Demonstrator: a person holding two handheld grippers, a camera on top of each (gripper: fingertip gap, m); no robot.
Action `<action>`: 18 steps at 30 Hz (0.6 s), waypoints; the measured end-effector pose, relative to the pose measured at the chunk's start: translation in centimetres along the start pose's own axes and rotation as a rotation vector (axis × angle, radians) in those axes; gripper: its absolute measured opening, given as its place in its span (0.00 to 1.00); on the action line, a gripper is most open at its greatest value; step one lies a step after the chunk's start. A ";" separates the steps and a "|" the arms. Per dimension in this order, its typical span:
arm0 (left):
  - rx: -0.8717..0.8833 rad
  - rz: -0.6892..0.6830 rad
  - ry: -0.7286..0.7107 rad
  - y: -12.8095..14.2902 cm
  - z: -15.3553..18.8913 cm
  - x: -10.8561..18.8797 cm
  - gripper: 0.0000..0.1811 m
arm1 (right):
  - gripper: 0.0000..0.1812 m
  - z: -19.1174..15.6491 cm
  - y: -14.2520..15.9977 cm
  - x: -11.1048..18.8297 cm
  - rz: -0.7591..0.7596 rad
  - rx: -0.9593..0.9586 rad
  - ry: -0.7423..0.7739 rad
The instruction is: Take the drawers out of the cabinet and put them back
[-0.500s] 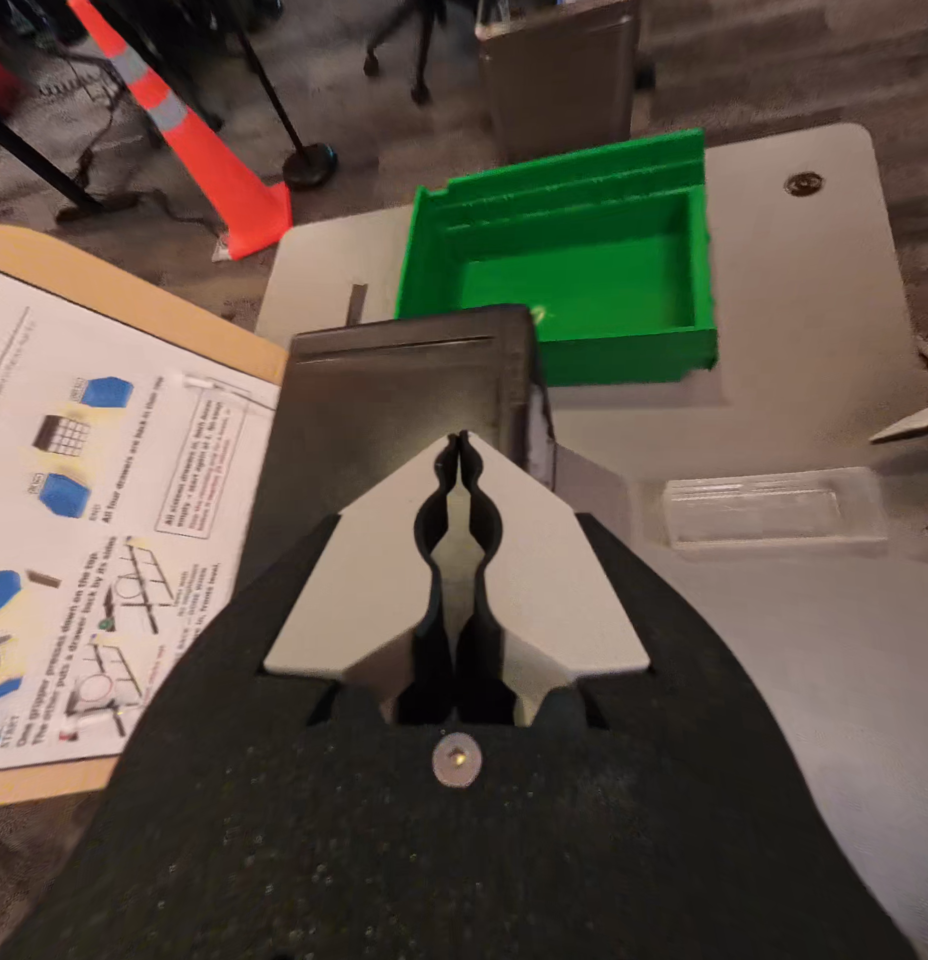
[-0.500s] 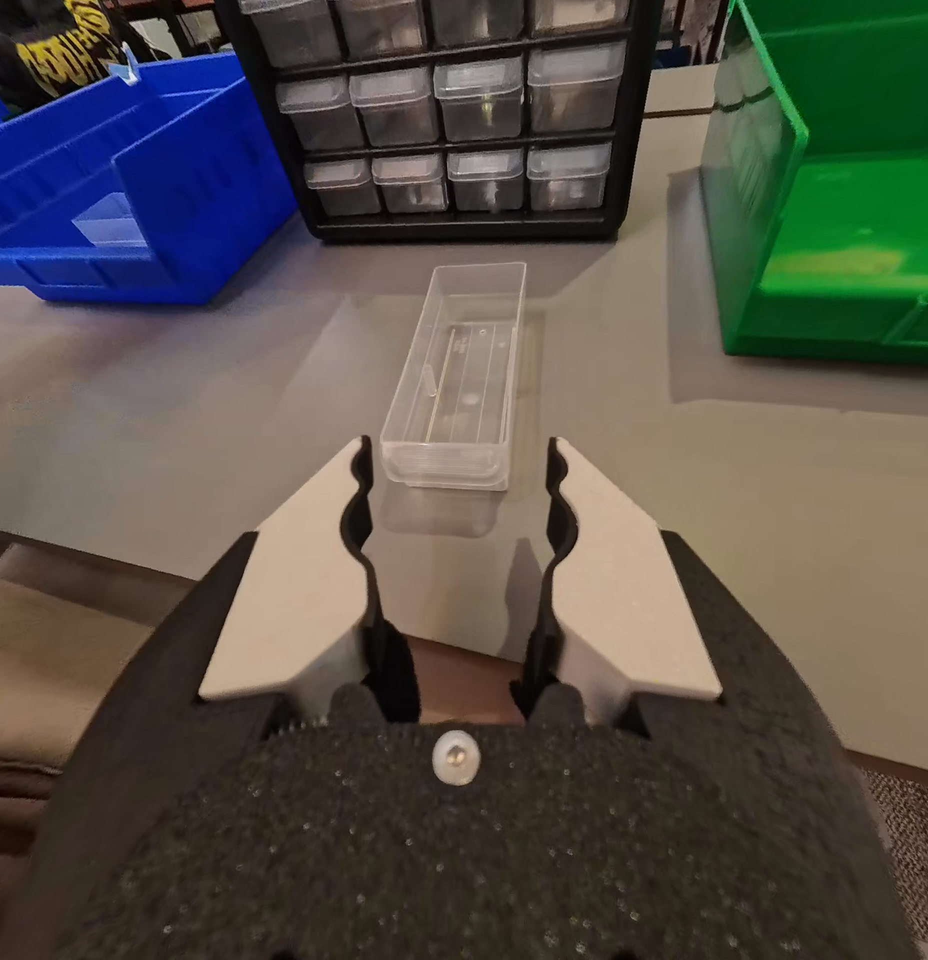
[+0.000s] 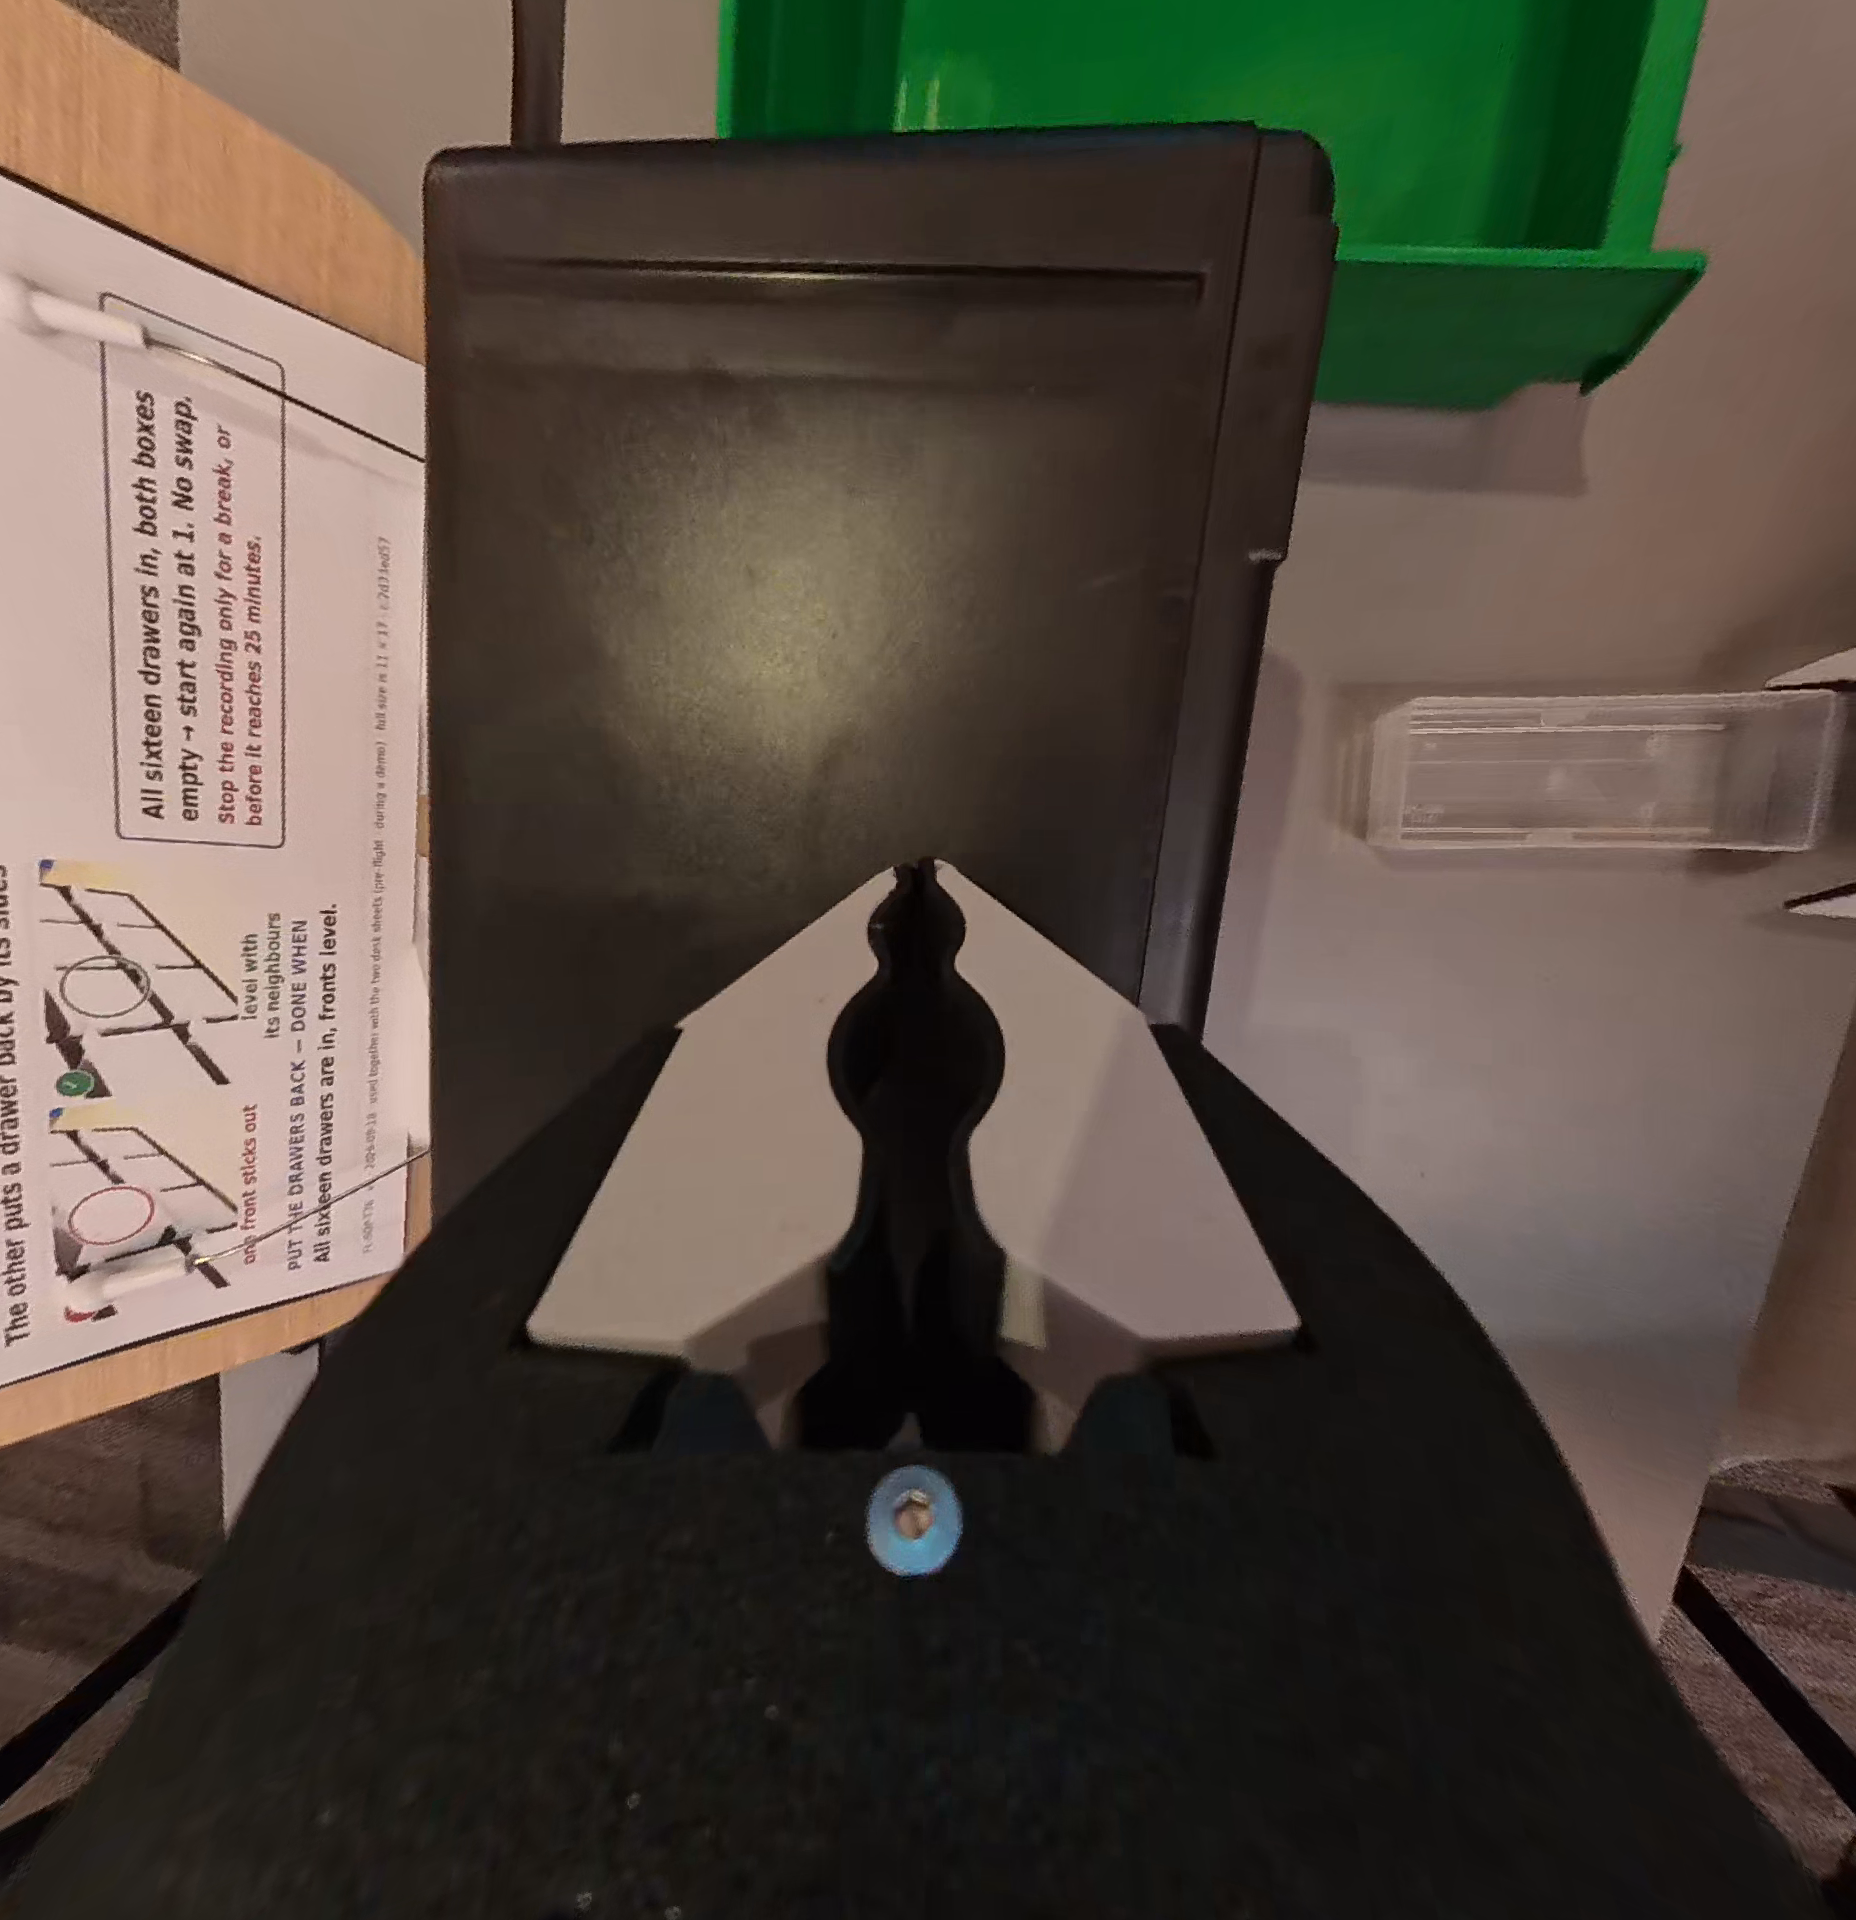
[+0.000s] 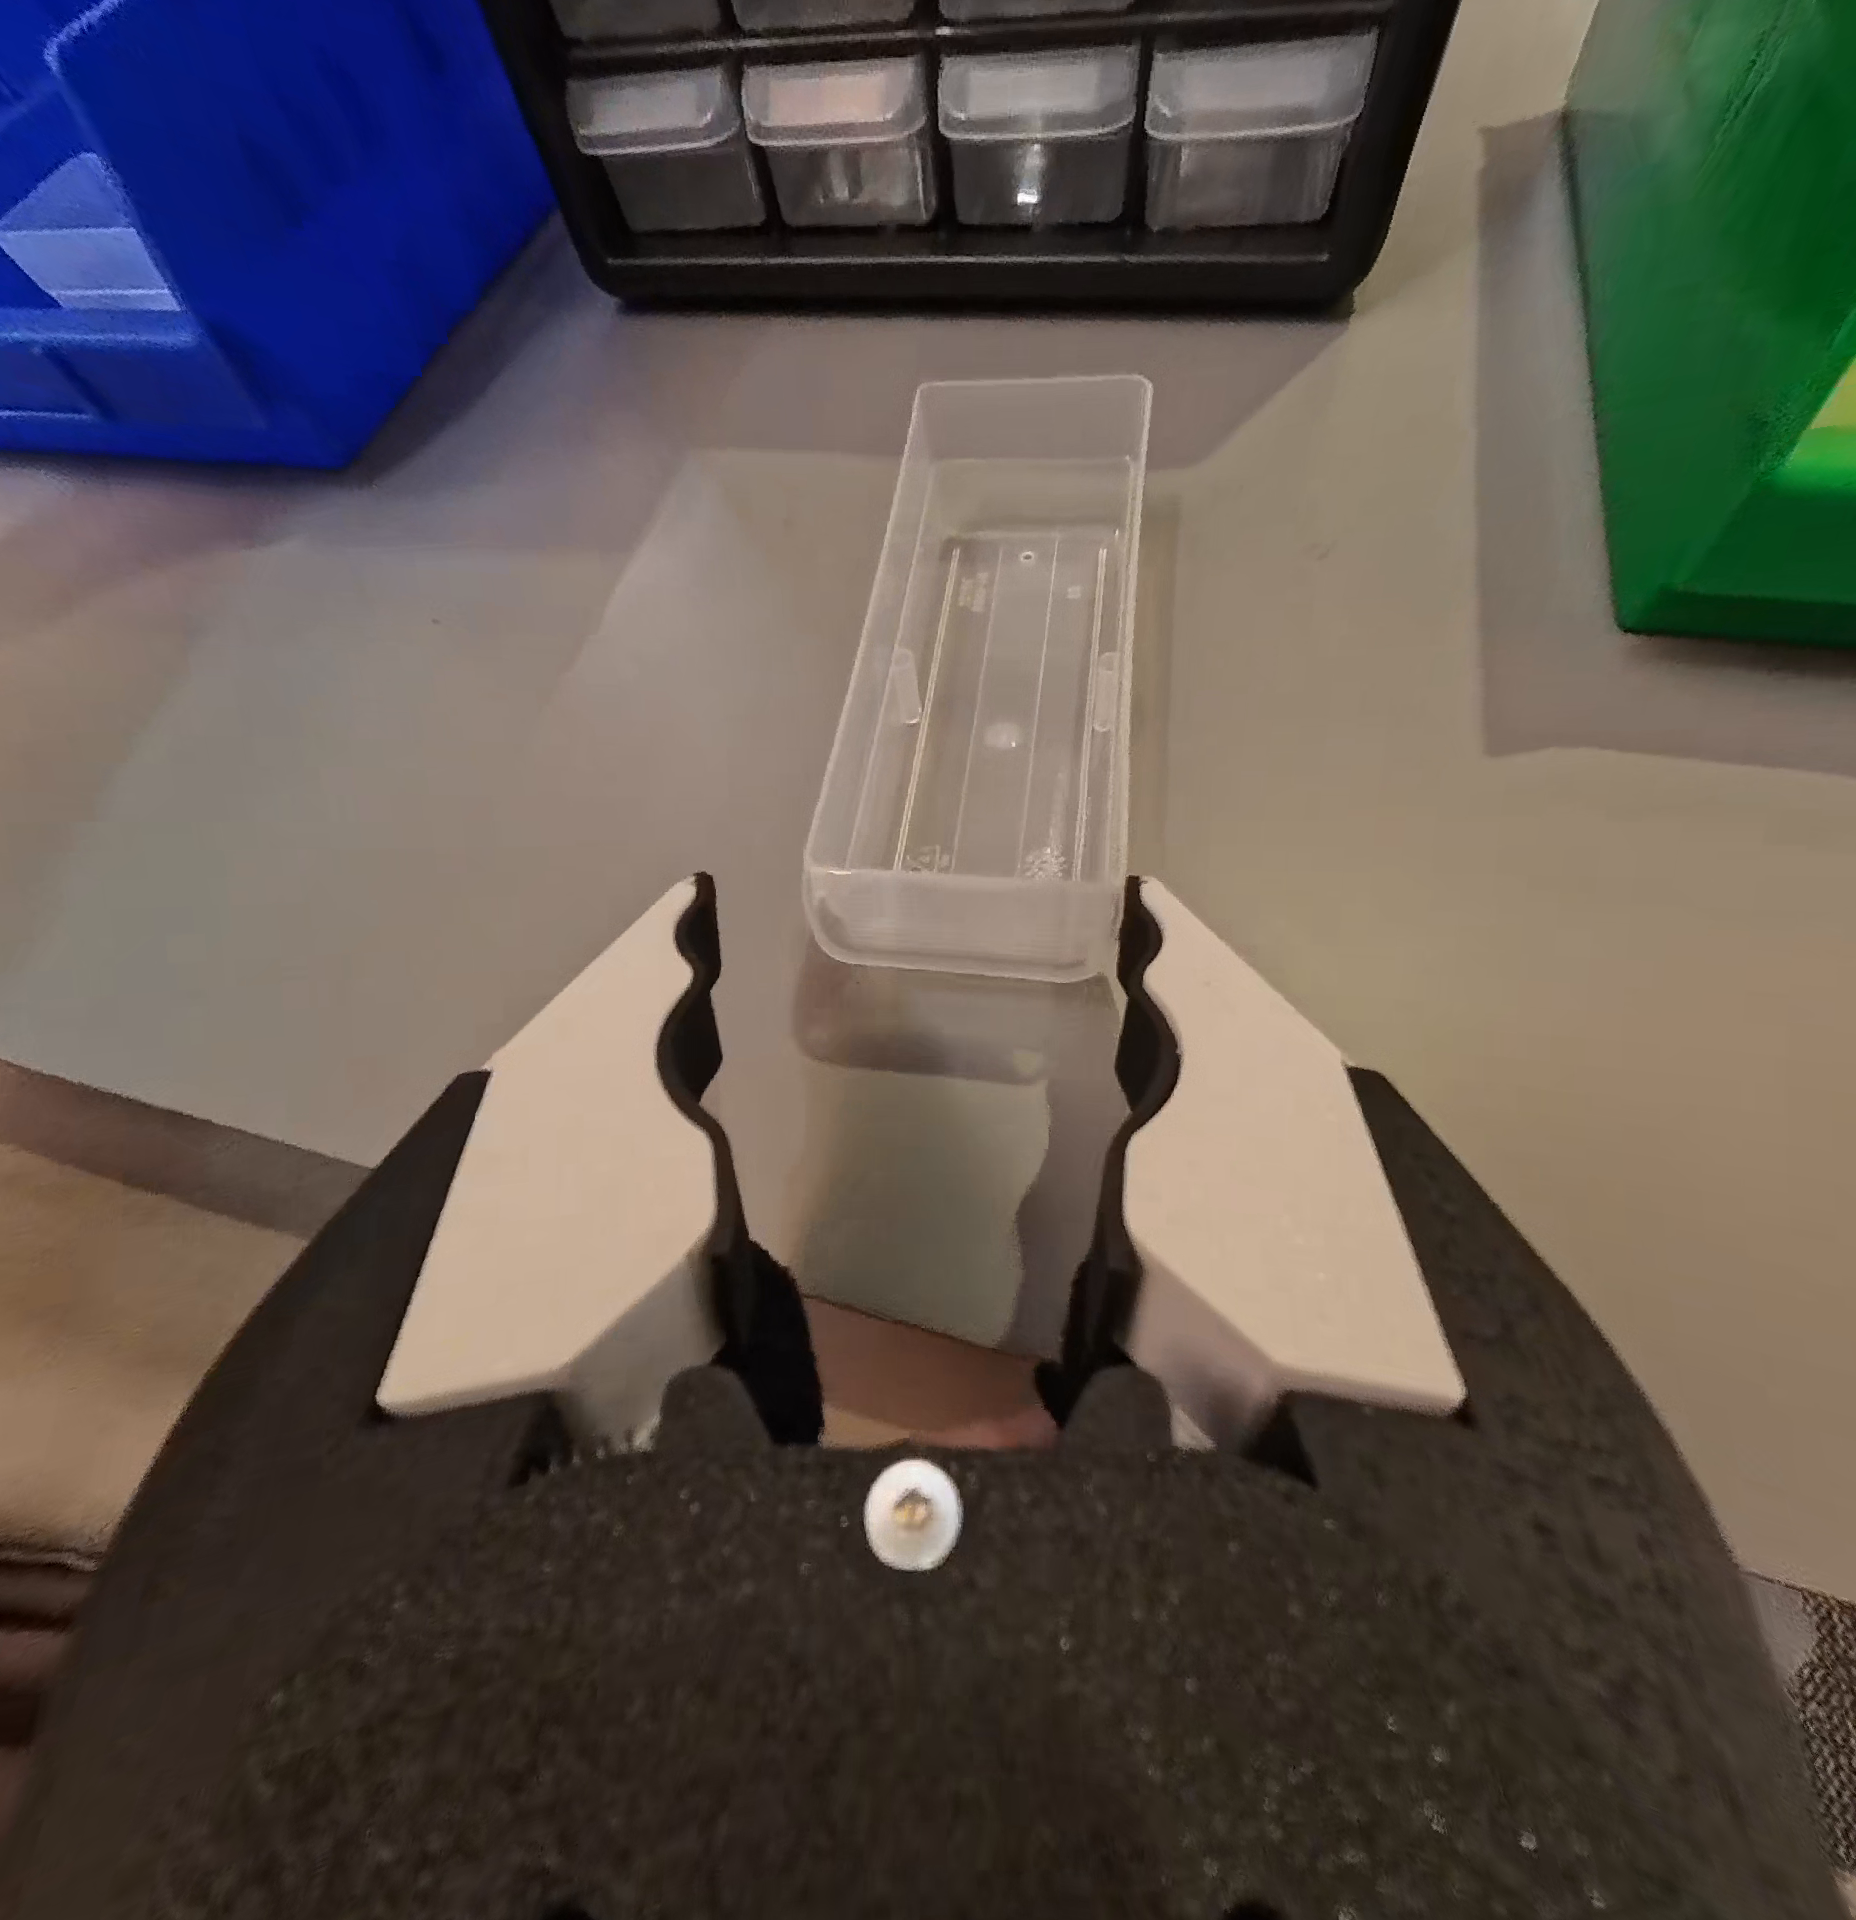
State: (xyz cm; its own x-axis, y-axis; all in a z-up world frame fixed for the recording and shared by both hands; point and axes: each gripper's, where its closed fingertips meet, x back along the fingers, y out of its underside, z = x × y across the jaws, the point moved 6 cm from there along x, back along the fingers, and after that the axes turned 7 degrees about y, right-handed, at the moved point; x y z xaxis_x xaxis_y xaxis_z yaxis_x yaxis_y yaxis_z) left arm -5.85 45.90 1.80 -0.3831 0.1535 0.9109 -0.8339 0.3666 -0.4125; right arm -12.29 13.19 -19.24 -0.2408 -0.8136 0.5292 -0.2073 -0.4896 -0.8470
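The left claw (image 3: 919,871) is pinched together with nothing between its tips, poised over the flat black top of the drawer cabinet (image 3: 851,582); whether it touches that top cannot be told. To the cabinet's left lies a printed instruction sheet (image 3: 197,748) on a wooden board (image 3: 191,182), and beyond its far right corner sits a green bin (image 3: 1423,208). The right claw (image 4: 916,902) stands wide, holding nothing, its tips at the near end of a clear plastic drawer (image 4: 991,717) that rests lengthwise on the grey table (image 4: 384,727), out of the cabinet. The drawer's near end sits between the two fingertips, close to the right one, though contact cannot be told. At the far side the cabinet's front shows a row of clear drawers (image 4: 1038,135) seated in their slots, with a blue bin (image 4: 228,260) to its left and the green bin to the right.
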 end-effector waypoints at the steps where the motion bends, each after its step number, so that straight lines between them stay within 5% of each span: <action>1: 0.007 -0.002 -0.003 0.0 0.0 0.0 0.00 | 0.42 0.0 0.0 -0.2 -0.009 -0.002 0.008; 11: 0.014 0.002 0.000 0.0 0.0 0.0 0.00 | 0.36 0.8 0.1 -2.8 -0.086 0.031 0.135; 18: 0.025 0.020 0.014 0.1 -0.1 0.0 0.00 | 0.35 2.3 -1.6 -1.3 -0.004 0.013 0.141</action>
State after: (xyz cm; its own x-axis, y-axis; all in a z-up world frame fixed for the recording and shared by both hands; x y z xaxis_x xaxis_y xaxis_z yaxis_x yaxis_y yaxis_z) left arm -5.89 45.98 1.79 -0.3945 0.1735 0.9024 -0.8358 0.3405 -0.4308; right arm -9.43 14.27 -18.64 -0.3709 -0.7601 0.5336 -0.1967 -0.4972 -0.8450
